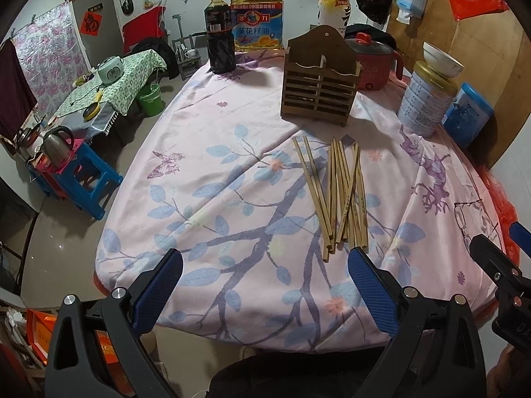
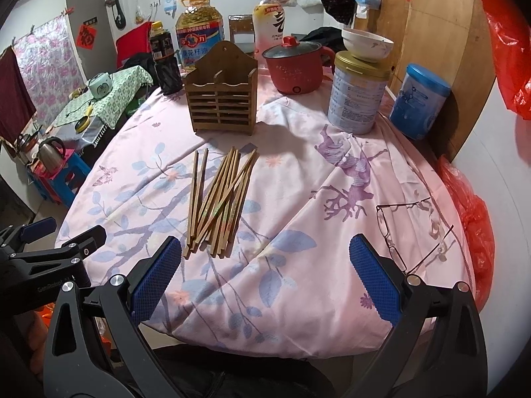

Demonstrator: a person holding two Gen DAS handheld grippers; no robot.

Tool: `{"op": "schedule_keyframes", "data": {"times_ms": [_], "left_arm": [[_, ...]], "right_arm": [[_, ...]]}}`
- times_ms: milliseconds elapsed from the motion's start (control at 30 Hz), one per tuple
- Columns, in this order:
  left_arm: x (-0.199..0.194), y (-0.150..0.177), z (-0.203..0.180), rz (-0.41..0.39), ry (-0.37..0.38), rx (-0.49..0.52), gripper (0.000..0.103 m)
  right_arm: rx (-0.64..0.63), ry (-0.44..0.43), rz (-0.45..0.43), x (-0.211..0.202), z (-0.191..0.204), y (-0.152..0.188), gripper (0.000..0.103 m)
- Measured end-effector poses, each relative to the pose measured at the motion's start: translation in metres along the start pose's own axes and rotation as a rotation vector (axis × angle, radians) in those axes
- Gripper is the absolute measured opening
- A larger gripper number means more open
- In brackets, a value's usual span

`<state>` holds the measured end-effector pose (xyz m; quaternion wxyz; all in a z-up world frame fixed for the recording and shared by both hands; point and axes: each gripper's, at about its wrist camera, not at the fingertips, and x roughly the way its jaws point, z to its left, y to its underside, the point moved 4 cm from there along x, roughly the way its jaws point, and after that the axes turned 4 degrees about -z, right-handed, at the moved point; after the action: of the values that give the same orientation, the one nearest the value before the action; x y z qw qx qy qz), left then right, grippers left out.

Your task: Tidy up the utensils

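Task not started. Loose bamboo chopsticks (image 1: 341, 195) lie heaped on the pink floral-clothed table (image 1: 205, 199), near the slatted wooden utensil holder (image 1: 320, 81) at twelve o'clock, seemingly empty. Left tongs (image 1: 265, 285) and right tongs (image 2: 265, 275) both gape, holding nothing.

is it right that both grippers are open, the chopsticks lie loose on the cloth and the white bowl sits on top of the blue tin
Not quite: the white bowl sits on the silver tin, not the blue tin, as the right wrist view shows. The rest holds: left gripper and right gripper open, chopsticks loose on the cloth.
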<state>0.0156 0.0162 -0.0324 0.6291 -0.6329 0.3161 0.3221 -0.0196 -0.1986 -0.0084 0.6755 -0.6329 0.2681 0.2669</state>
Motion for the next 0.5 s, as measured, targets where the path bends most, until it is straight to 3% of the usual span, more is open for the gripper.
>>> {"op": "schedule_keyframes", "data": {"times_ms": [500], "left_arm": [[-0.0060, 0.0008, -0.0025, -0.007, 0.004, 0.015, 0.097]], "right_arm": [[0.037, 0.011, -0.014, -0.0102, -0.0059, 0.0029, 0.097]]}}
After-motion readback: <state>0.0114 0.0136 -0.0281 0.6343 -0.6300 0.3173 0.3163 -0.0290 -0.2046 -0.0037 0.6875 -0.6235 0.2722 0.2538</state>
